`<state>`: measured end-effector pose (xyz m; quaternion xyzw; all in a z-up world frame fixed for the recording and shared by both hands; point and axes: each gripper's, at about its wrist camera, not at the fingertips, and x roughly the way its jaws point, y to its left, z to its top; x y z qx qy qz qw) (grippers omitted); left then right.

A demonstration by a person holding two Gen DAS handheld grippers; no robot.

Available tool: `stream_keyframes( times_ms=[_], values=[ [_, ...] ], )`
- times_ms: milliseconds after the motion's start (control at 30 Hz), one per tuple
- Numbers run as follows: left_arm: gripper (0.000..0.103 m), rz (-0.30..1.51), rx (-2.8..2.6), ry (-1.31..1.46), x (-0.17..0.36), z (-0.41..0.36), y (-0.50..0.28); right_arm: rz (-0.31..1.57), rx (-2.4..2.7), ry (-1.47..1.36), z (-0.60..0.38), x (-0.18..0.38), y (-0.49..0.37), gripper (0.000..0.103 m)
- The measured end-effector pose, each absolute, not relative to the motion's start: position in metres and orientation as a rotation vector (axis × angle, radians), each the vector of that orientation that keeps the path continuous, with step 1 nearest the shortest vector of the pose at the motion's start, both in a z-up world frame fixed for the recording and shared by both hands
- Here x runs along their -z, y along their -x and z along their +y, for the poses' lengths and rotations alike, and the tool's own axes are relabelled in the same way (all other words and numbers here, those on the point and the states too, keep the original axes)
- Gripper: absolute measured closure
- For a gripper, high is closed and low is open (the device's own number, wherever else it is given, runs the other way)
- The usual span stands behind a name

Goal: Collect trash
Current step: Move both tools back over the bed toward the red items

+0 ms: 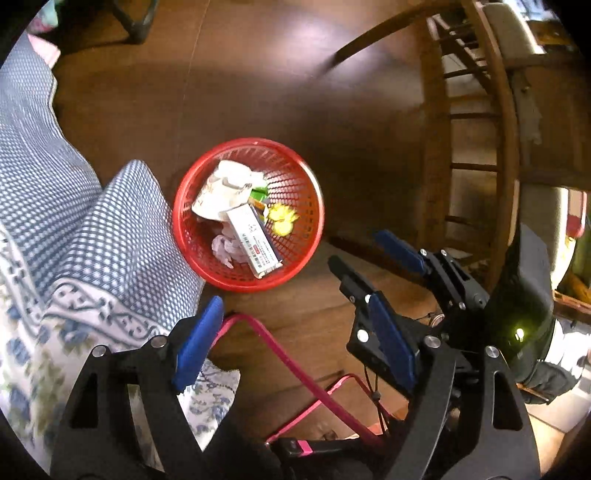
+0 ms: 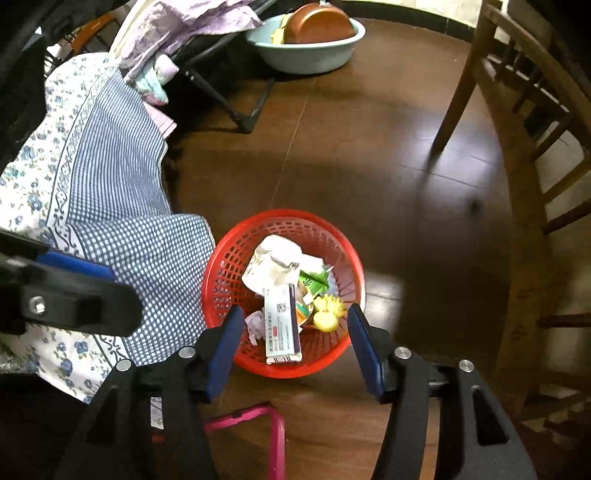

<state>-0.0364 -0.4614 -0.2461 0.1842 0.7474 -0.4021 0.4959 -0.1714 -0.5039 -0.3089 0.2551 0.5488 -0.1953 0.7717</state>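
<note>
Both grippers hang above the floor (image 2: 388, 155), pointing down, and each holds nothing. The left gripper (image 1: 295, 336) has its blue pads (image 1: 197, 341) spread wide, its near side over the edge of a blue checked cloth (image 1: 92, 236) and a pink frame (image 1: 280, 354) on the boards below. In the left wrist view the right gripper (image 1: 364, 256) shows just beside it, angled down toward the floor with its fingers apart too. From its own camera the right gripper (image 2: 295, 347) is held higher up over the basket (image 2: 334, 356), jaws wide, so that the near rim of the basket shows between its two pads (image 2: 364, 350). The red basket stands on the dark wood floor, its left side tucked against the hanging cloth. The trash lies inside it: a long white box (image 2: 282, 326) leans from the middle toward the near rim, a crumpled tissue (image 2: 256, 325) lies left of the box, a yellow wad (image 2: 327, 314) lies right of it, a green wrapper (image 2: 314, 282) lies behind that, and a crushed white cup (image 2: 275, 264) fills the far half. Farther right stands a wooden chair (image 2: 517, 206). At the far edge of the floor sits a pale green basin (image 2: 306, 55) with a brown bowl (image 2: 317, 26) in it, next to a black folding stand (image 2: 229, 99) draped with purple fabric (image 2: 192, 26).
</note>
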Motion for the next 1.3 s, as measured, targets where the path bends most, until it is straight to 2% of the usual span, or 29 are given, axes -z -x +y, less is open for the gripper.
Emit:
stream_keyframes(
  times_ms=[300, 433, 567, 733, 1000, 1300],
  values=[
    [0.021, 1.582, 1.054, -0.425, 0.166, -0.438, 0.049, 1.108, 0.458, -0.486, -0.498, 0.261, 0.171, 0.03],
    [0.02, 1.462, 1.065, -0.401, 0.126, -0.416, 0.051, 1.023, 0.494, -0.461, -0.49, 0.231, 0.168, 0.018],
    [0.015, 1.284, 1.029, -0.382, 0.08, -0.376, 0.043, 0.922, 0.513, -0.468, -0.48, 0.196, 0.161, 0.017],
    [0.011, 1.154, 0.959, -0.3, 0.041, -0.316, 0.025, 0.79, 0.503, -0.499, -0.458, 0.153, 0.148, 0.013],
    [0.009, 1.065, 0.821, -0.214, 0.029, -0.24, -0.016, 0.736, 0.456, -0.374, -0.391, 0.096, 0.085, 0.006],
    [0.007, 0.892, 0.571, -0.201, 0.028, -0.145, -0.067, 0.775, 0.379, -0.25, -0.322, 0.084, 0.008, 0.006]
  ],
)
